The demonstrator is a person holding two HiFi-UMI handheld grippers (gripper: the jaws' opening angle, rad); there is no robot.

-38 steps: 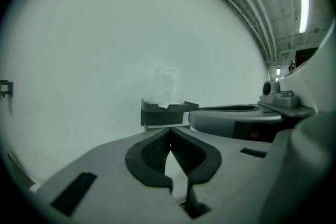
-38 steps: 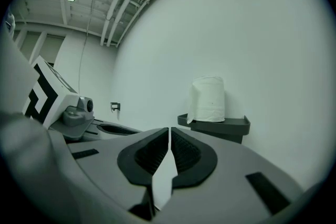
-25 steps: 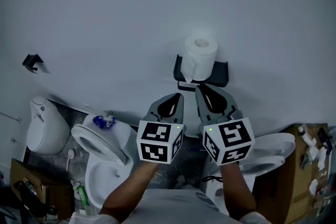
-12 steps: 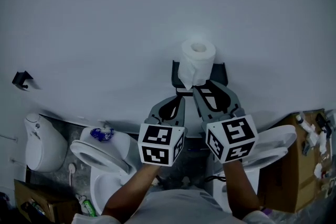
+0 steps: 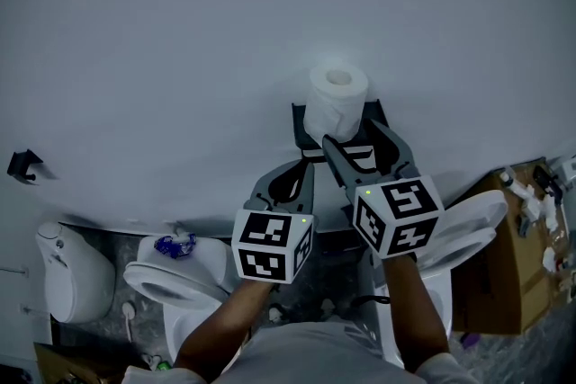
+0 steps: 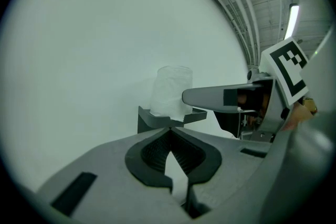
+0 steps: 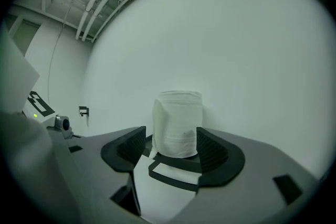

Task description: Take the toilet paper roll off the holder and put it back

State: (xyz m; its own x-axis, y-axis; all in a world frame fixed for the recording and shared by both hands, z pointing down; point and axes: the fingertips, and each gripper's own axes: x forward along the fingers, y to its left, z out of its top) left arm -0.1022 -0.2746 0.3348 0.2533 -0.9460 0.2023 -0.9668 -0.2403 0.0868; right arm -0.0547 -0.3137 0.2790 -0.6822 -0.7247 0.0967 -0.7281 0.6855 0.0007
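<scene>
White roll stands upright on the wall holder. The right gripper, jaws just opening, frames it untouched, and the left gripper is clenched and empty. Removal seemingly has yet to begin.

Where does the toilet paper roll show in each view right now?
Head view: toilet paper roll, upper centre.
Left gripper view: roll at centre, pale and blurred.
Right gripper view: roll at centre, just below the middle.
Shared landmark: the black holder under the roll.
</scene>
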